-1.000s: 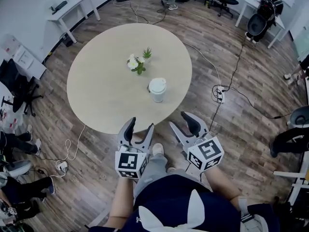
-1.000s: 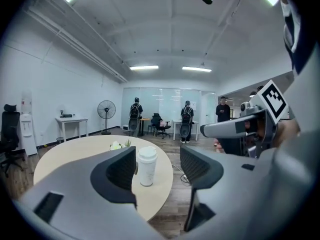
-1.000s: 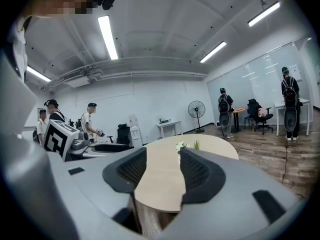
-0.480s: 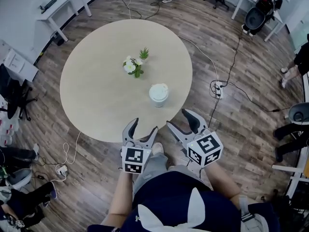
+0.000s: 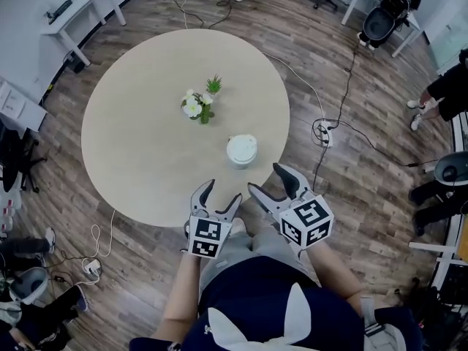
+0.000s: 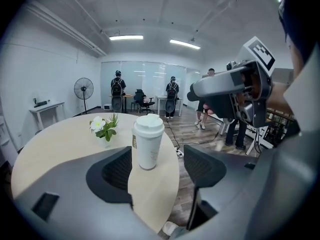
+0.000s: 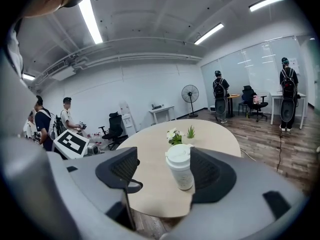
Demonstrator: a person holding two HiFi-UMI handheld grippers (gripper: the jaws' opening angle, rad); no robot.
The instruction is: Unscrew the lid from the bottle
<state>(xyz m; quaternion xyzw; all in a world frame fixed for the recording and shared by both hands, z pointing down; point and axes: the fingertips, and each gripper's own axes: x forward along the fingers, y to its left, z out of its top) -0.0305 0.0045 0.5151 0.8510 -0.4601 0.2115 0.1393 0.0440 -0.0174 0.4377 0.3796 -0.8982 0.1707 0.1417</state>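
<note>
One bottle point(image 5: 241, 153) to report: white, cup-shaped, tapering toward its base, upright on the round table point(image 5: 139, 145) near the 5 o'clock edge in the head view. Capped by a white lid point(image 5: 241, 145), domed, slightly wider than the body, seated flat on the rim. Faintly speckled down the side in the left gripper view. Carries a small tan tag point(image 6: 134, 141) high on the body at 9 o'clock in that view, with print too small to read. Shares the table with a small flowering plant point(image 5: 197, 107) at 11 o'clock from it, well apart. Elsewhere, only black-and-white square markers on the cubes point(image 5: 207, 238). Left gripper point(image 5: 221, 192) at 7 o'clock from the bottle, over the table's edge: jaws very wide, just been opening, gripping nothing, with the bottle showing in the gap farther off and untouched. Right gripper point(image 5: 267, 179) at 5 o'clock from the bottle, just off the edge: jaws well apart, just been opening, holding nothing, the bottle framed between them toward the right-hand jaw, clear of the pads.
</note>
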